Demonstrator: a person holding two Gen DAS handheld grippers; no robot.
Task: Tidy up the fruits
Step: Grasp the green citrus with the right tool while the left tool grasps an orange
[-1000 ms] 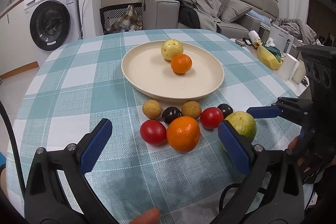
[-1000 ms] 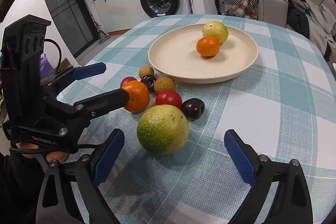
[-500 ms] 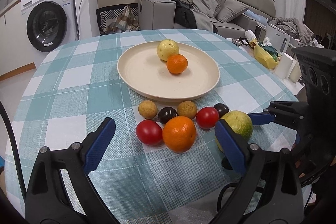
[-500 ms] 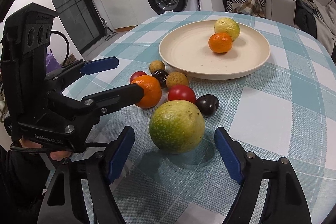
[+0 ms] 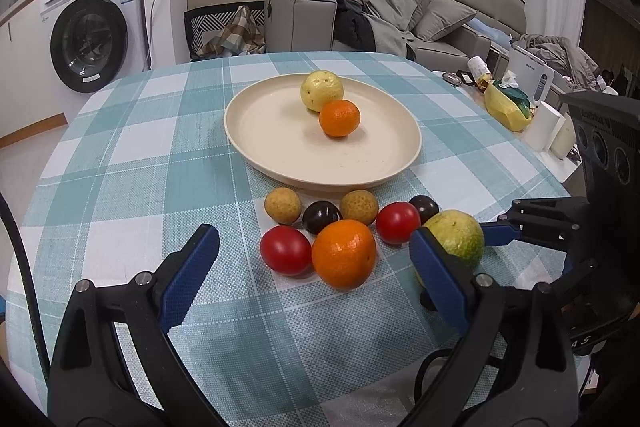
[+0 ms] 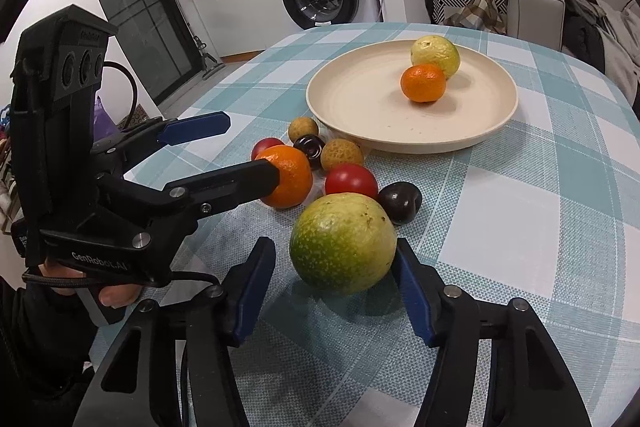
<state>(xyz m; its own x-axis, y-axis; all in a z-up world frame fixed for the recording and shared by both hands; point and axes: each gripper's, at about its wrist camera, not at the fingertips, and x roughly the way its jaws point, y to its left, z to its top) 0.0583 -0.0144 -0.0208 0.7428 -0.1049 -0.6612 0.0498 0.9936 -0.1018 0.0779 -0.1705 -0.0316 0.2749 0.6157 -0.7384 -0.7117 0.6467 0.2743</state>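
We have the right tongs (image 6: 334, 287) set around the large green fruit (image 6: 343, 243), which sits on the worktop (image 6: 520, 219) nearest us, just in front of the cluster of small fruits and short of the cream plate (image 6: 352, 107). The jaws have just been closing with the fruit between them. The right-hand pad looks to be touching the fruit's flank; on the other side a narrow gap shows, so we judge the grip not yet made, though the fisheye view makes that contact hard to confirm.

The left tongs (image 5: 316, 271) hang wide open above the worktop with nothing held; the large orange (image 5: 344, 253) and a red tomato (image 5: 285, 255) lie on the cloth between and beyond its pads.

Handling notes for the green fruit:
- We judge it firm and fairly heavy for its size, with a smooth, rounded skin that can slip out of flat pads.
- We should take hold across its widest part, with the pads level on opposite sides. A grip above or below that line would tend to squeeze it out.
- Moderate pressure should do; too much could bruise the skin.
- A dark plum (image 6: 400, 202) and a second tomato (image 6: 351, 181) sit just behind it, so we should lift straight up before carrying it over the plate's rim.
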